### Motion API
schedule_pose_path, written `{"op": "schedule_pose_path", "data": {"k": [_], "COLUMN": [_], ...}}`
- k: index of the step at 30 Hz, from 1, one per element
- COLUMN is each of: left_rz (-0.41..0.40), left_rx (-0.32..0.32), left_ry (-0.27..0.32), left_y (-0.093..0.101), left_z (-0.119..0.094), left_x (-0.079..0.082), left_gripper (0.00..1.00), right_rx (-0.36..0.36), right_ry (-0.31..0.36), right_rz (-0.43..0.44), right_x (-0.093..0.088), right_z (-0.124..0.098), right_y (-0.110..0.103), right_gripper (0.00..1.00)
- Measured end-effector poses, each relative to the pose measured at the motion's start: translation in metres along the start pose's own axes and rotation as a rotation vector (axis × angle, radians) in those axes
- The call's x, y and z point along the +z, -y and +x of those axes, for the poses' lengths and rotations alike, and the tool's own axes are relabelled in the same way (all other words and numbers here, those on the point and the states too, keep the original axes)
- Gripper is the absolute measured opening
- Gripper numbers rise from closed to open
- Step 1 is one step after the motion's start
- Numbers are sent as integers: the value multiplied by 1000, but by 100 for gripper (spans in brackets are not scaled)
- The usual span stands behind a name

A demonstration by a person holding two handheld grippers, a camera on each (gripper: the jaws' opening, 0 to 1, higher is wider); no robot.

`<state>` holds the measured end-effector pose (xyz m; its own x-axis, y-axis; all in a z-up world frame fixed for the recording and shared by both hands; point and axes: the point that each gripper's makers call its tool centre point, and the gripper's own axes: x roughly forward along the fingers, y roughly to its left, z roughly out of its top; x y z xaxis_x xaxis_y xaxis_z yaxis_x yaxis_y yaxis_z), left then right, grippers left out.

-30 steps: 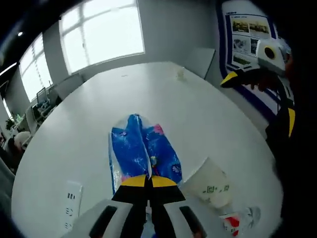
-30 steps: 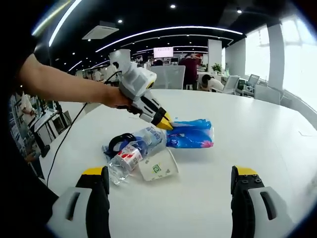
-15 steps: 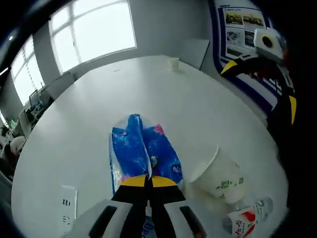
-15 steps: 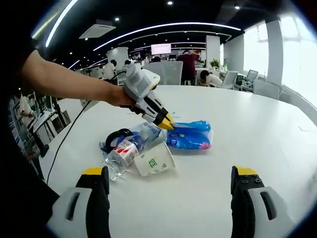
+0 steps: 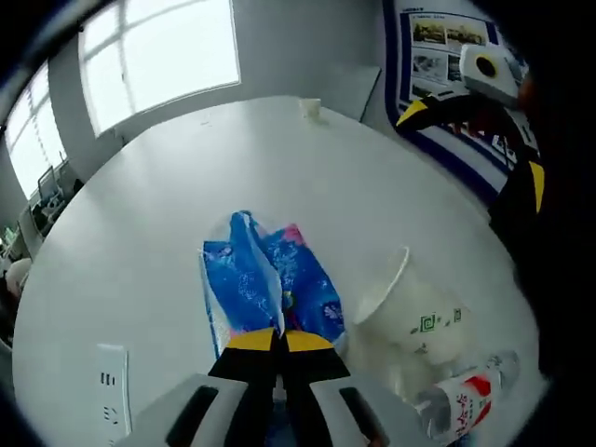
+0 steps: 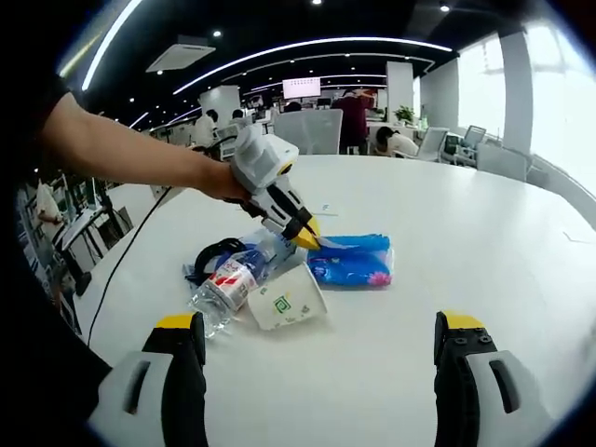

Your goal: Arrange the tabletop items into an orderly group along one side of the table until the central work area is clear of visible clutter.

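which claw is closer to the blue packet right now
Left. The left claw is shut on the blue packet at its end. The right claw hangs open, well short of it, with the paper cup between.

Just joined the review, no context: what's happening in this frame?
A person is tidying a white table with two handheld grippers. The left gripper is shut on the edge of a blue printed plastic packet, lifting that edge. Beside the packet lie a tipped white paper cup, a clear plastic bottle with a red label and a black strap-like item, bunched together. The right gripper is open above bare tabletop, holding nothing.
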<state>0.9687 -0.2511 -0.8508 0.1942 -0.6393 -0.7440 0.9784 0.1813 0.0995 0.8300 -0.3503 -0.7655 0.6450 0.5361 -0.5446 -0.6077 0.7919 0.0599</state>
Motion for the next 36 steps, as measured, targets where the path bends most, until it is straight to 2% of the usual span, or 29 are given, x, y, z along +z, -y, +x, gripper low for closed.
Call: {"op": "schedule_pose_path", "data": {"k": [15, 25, 31, 36], "left_rz": [0, -91, -221, -338], "left_rx": [49, 124, 181, 198], "left_ry": [29, 18, 10, -21], "left_y": [-12, -20, -23, -10], "left_z": [-12, -33, -50, -63], "left_x": [9, 11, 8, 0], "left_gripper": [19, 29, 34, 37], "right_rx": [13, 28, 37, 49], "right_ry": [2, 19, 25, 31], "right_rz": [1, 6, 4, 2], "right_x": [1, 3, 3, 3], "right_z": [2, 3, 3, 3], "right_y": [-3, -7, -10, -12], "right_gripper": [100, 100, 100, 100]}}
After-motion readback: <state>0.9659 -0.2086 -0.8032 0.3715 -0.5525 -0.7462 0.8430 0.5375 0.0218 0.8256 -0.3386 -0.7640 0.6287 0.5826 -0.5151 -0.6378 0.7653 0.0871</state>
